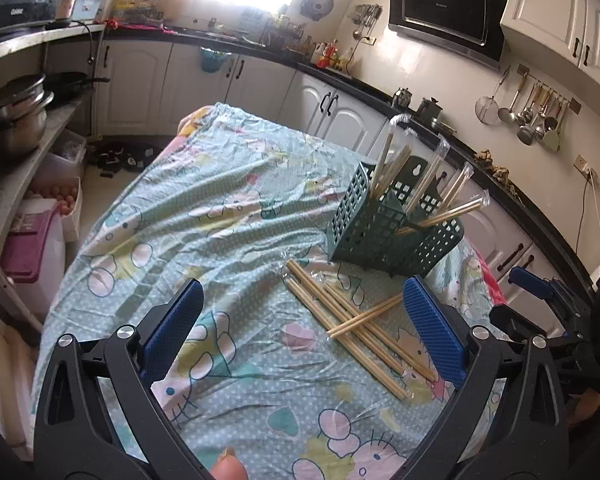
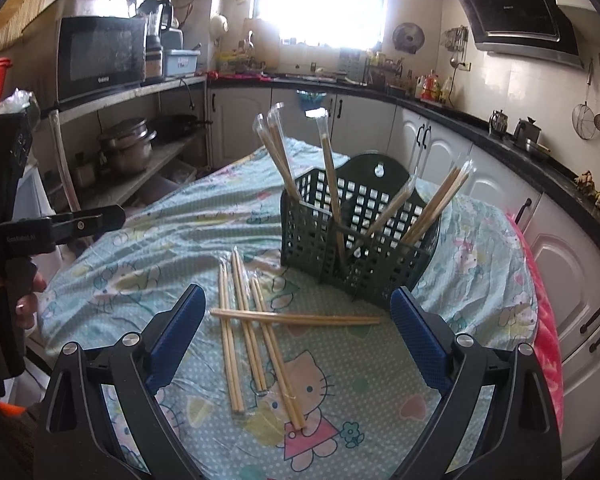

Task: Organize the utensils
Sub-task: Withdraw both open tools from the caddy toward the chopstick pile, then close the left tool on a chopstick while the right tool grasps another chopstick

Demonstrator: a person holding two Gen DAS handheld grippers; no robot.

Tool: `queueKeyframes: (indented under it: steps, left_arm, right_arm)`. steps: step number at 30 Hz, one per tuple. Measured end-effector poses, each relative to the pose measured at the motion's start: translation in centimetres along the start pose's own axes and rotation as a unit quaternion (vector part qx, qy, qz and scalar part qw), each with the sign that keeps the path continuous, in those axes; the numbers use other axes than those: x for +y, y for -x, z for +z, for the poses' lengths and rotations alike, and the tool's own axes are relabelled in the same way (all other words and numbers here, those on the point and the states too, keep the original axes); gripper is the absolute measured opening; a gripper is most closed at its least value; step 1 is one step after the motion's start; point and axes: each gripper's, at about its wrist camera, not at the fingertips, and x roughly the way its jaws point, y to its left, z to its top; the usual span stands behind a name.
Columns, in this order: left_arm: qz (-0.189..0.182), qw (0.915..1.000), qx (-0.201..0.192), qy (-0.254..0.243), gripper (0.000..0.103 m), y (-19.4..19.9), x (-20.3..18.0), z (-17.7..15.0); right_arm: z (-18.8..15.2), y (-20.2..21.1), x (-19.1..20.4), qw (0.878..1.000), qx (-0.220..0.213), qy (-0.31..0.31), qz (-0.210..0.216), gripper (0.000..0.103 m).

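Note:
A dark green perforated utensil basket (image 1: 364,228) (image 2: 340,248) stands on the cloth-covered table (image 1: 220,208) (image 2: 380,400). Several plastic-wrapped chopstick pairs (image 1: 428,178) (image 2: 328,168) lean upright in it. Several more wrapped chopsticks (image 1: 352,320) (image 2: 248,344) lie loose in front of the basket, one pair (image 2: 296,317) crossed over the others. My left gripper (image 1: 304,320) is open, low over the cloth, with the loose pile beside its right pad (image 1: 436,332). My right gripper (image 2: 298,332) is open, hovering over the pile. Neither holds anything.
A shelf with metal pots (image 1: 16,116) (image 2: 128,144) and a microwave (image 2: 100,56) stands left of the table. Cabinets and a dark counter (image 1: 500,184) (image 2: 500,136) run behind and to the right. The other gripper shows at the frame edge (image 1: 540,292) (image 2: 80,220).

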Motion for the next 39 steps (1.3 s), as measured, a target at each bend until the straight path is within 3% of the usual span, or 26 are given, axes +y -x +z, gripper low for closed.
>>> queueKeyframes:
  steps: [15,26,39]
  left_arm:
    - [-0.015,0.9979,0.062,-0.011,0.092,-4.1,-0.9,-2.6]
    - [-0.040,0.9943,0.095,0.027,0.054,-7.9,-0.5,-1.7]
    - [-0.033,0.9883,0.129,0.074,0.043,-13.4,2.1,0.1]
  right_arm:
    - [-2.5,-3.8,-2.8,0.998,0.051,-0.026,-0.027,0.091]
    - [-4.0,-5.9,-6.1,0.993,0.073,-0.082,-0.051,0.091]
    - [-4.1,-8.7,-8.9,0.986,0.093,-0.128,-0.056,0.082]
